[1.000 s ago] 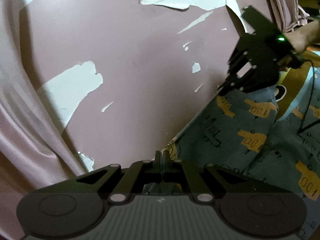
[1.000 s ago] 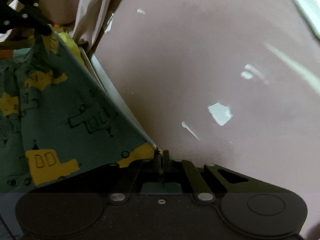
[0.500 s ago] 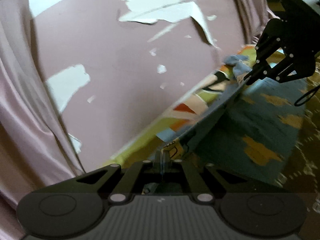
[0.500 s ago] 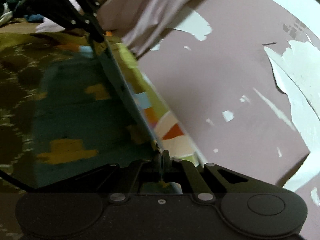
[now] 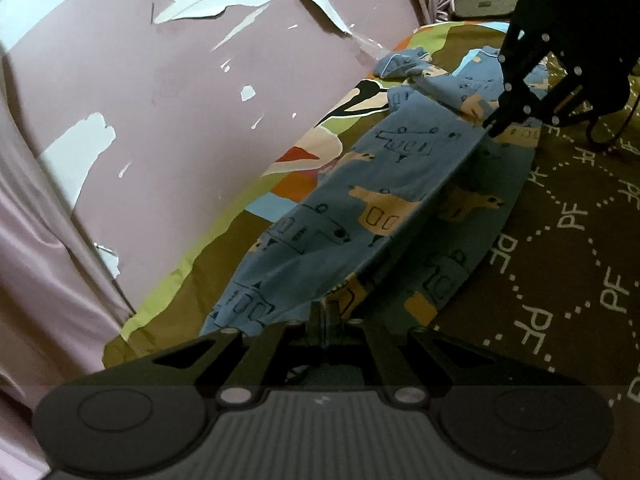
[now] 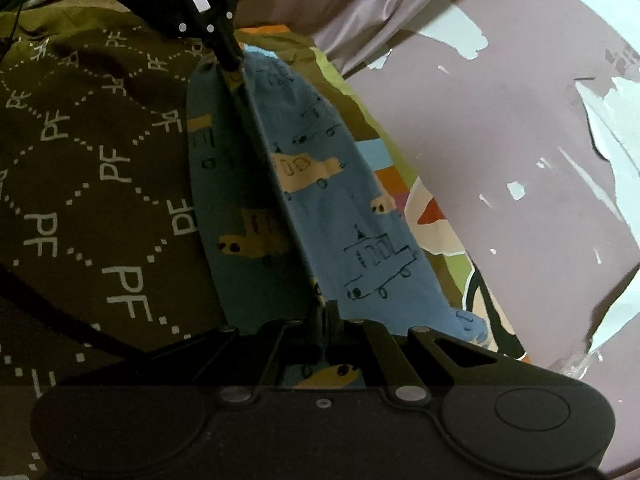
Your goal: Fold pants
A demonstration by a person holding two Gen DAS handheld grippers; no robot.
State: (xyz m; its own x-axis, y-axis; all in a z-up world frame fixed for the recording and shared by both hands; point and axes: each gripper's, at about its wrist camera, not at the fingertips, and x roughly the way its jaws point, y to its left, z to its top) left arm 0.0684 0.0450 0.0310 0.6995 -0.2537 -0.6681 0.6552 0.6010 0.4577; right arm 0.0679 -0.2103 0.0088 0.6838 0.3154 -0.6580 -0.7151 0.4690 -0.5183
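Note:
The blue pants (image 5: 360, 208) with yellow vehicle prints lie stretched on the bed, folded lengthwise with a raised crease between the two grippers. My left gripper (image 5: 323, 312) is shut on one end of the folded edge. My right gripper (image 6: 326, 312) is shut on the other end; the pants (image 6: 320, 184) run away from it towards the left gripper (image 6: 230, 62). In the left wrist view the right gripper (image 5: 494, 130) pinches the far end. A bunched part of the pants (image 5: 404, 65) lies beyond it.
A brown bedsheet with white "PF" lettering (image 5: 580, 216) (image 6: 80, 168) covers the bed. A multicoloured sheet (image 5: 312, 156) runs along a pink wall with peeling paint (image 5: 180, 92). Pink curtains hang at the sides (image 5: 36, 264) (image 6: 360, 4).
Both grippers have come down from facing the wall, carrying the taut pants edge down onto the bed. The pants now lie mostly flat on the sheet.

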